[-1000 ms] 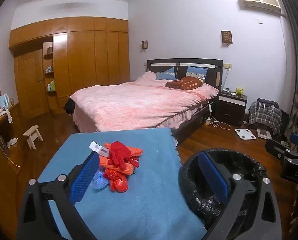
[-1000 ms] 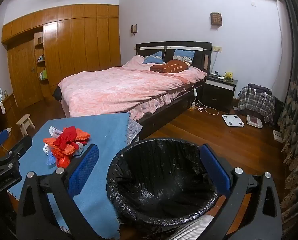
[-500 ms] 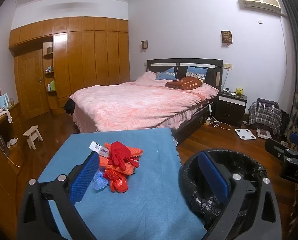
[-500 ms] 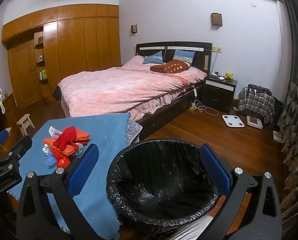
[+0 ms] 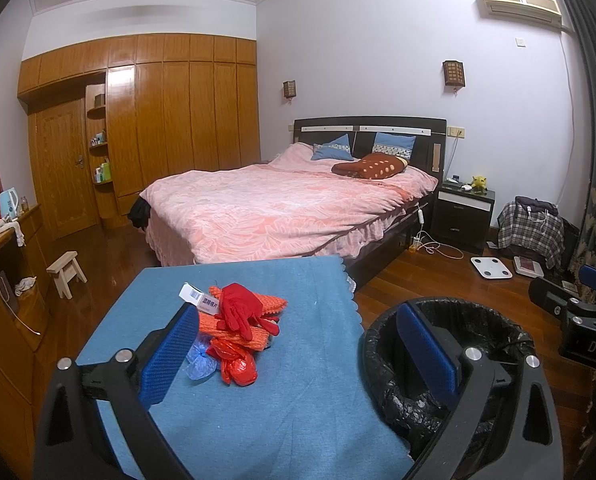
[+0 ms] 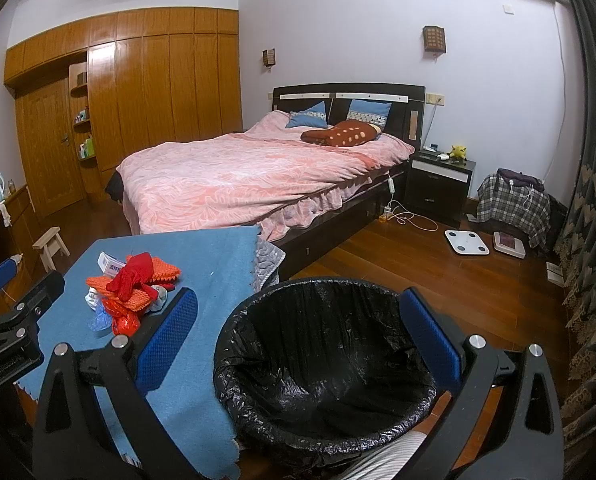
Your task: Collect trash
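Note:
A pile of trash lies on the blue-clothed table point(image 5: 298, 400): a red glove point(image 5: 240, 310) on orange mesh, a red wrapper point(image 5: 238, 366), a crumpled blue plastic bag point(image 5: 200, 362) and a white labelled box point(image 5: 192, 296). The pile also shows in the right wrist view point(image 6: 132, 286). A bin lined with a black bag point(image 6: 325, 364) stands right of the table, also in the left wrist view point(image 5: 493, 336). My left gripper point(image 5: 298, 354) is open and empty, above the table just short of the pile. My right gripper point(image 6: 298, 338) is open and empty over the bin.
A bed with a pink cover point(image 5: 282, 208) stands behind the table. A wooden wardrobe point(image 5: 158, 128) fills the far wall. A small stool point(image 5: 66, 274) and a sideboard point(image 5: 2, 280) are at left. A nightstand point(image 5: 463, 212), a scale point(image 5: 491, 267) and a plaid bag point(image 5: 531, 228) are at right.

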Available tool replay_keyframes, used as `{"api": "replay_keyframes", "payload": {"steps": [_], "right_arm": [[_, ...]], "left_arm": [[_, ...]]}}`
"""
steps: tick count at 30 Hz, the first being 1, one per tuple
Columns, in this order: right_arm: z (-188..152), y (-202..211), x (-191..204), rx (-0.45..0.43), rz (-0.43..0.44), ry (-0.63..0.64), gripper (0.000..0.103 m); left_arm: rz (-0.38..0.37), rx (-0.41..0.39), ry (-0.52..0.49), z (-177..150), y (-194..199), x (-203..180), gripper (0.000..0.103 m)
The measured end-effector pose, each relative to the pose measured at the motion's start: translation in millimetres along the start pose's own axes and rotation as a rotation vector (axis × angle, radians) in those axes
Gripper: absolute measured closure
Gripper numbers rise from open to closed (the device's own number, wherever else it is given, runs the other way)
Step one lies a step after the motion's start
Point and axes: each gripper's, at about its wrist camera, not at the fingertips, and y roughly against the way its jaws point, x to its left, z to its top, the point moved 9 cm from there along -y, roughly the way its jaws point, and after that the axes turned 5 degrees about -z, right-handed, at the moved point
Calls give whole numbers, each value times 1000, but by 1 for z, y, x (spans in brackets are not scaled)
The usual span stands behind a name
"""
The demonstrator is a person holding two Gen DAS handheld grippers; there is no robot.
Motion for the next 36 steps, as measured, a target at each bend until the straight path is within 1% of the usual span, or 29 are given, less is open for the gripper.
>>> {"api": "replay_keyframes", "payload": {"steps": [36], "right_arm": [[-2, -3, 0, 6, 1, -3, 5]], "left_arm": [[0, 4, -1, 0, 0, 0, 6]]}}
